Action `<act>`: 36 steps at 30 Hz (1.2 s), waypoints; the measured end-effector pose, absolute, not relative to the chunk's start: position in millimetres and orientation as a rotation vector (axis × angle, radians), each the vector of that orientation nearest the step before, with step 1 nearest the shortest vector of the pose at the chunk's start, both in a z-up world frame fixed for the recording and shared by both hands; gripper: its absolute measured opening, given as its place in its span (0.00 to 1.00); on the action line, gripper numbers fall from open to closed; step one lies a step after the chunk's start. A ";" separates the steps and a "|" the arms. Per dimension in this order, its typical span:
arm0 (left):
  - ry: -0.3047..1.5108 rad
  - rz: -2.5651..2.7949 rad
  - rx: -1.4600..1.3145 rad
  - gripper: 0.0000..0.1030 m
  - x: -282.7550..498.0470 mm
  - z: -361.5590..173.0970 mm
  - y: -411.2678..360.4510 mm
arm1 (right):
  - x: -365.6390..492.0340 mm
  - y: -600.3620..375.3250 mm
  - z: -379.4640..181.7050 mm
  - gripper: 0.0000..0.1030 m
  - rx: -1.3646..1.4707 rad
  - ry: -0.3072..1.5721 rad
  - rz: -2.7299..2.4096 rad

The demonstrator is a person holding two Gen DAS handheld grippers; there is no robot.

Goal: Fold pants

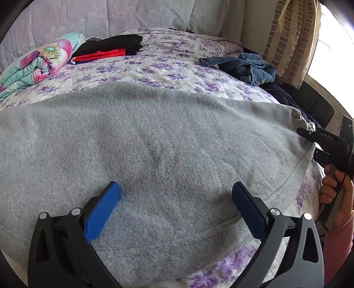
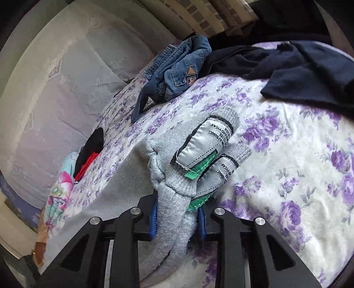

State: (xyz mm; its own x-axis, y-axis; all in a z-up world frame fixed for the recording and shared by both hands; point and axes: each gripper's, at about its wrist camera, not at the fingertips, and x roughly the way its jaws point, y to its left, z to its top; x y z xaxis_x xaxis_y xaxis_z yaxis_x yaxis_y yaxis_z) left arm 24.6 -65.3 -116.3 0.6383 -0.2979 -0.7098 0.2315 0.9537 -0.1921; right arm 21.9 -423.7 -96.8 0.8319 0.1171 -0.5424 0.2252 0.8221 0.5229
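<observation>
Fingers (image 2: 200,218) of right gripper (image 2: 177,221) clamped on grey pants (image 1: 154,137) at bunched waistband; left gripper (image 1: 177,208) spread wide above fabric; soft, floppy, light; best gripped at hems.

Home bedroom: bed with floral sheet (image 1: 177,66), pillows (image 1: 199,15) at frame top, curtain (image 1: 287,39) upper right.
</observation>
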 end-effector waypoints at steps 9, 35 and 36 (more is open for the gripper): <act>0.717 -0.285 -0.182 0.96 14.5 -73.8 -4.9 | 8.8 -305.0 -32.1 0.26 -0.155 0.435 -0.241; 0.537 -0.148 -0.328 0.96 -12.2 -74.5 116.4 | -10.5 -96.3 -35.2 0.66 -0.756 0.706 0.501; 0.536 -0.148 -0.328 0.96 -12.3 -74.6 116.5 | -9.7 -98.7 -27.4 0.65 -0.704 0.708 0.526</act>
